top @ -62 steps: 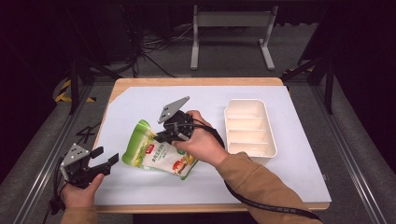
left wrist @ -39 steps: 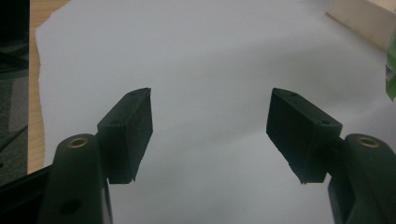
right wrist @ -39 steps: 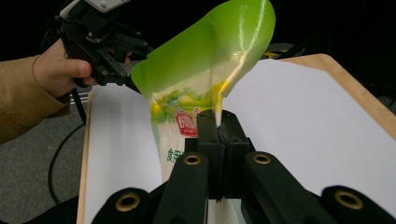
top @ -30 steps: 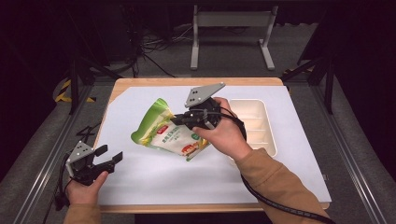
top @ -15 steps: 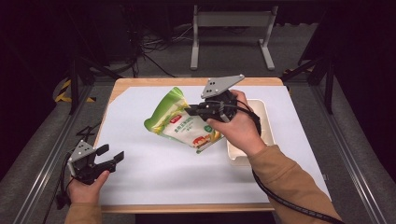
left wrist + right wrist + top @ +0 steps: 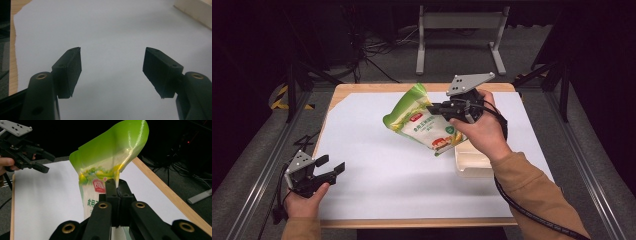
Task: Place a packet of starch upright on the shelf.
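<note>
Above white paper (image 6: 412,170), right hand-held gripper (image 6: 434,108) pinches the green pouch (image 6: 422,122); left hand-held gripper (image 6: 334,167) gapes empty.

Bright tabletop, dark surround, perhaps soft.

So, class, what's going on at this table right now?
A person works at a table with a gripper in each hand. The right gripper is shut on a green and white pouch and holds it in the air above the white sheet, next to a cream tray partly hidden by the hand. The left gripper rests near the table's front left corner, jaws open with nothing between them.
</note>
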Available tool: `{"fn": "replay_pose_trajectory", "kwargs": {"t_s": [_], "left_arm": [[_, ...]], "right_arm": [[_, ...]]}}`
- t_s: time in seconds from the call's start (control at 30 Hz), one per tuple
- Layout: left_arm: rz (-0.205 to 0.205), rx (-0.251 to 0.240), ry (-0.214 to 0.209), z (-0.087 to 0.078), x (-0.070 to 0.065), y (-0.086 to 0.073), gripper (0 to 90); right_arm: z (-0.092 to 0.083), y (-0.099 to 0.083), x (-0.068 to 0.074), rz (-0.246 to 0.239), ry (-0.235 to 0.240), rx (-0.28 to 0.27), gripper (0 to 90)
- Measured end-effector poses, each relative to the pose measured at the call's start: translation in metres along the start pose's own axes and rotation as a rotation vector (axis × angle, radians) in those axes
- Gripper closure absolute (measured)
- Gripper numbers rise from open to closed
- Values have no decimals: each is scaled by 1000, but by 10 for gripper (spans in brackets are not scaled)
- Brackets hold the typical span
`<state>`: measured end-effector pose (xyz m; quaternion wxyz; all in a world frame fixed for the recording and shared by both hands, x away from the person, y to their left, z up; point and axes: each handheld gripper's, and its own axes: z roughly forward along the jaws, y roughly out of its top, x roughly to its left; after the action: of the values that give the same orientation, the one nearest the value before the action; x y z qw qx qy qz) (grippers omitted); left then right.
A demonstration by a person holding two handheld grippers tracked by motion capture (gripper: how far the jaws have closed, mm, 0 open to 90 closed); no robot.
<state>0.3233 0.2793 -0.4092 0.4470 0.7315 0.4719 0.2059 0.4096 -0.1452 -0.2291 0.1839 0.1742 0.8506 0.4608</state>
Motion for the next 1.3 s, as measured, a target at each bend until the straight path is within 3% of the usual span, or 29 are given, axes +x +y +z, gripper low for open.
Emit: {"fn": "replay_pose_trajectory", "kwargs": {"t_s": [0.6, 1.3], "left_arm": [[1, -1, 0, 1, 0, 0, 320], [3, 8, 0, 2, -1, -1, 320]], "right_arm": [[-20, -12, -20, 32, -74, -11, 892], [-40, -40, -45, 79, -154, -14, 892]]}}
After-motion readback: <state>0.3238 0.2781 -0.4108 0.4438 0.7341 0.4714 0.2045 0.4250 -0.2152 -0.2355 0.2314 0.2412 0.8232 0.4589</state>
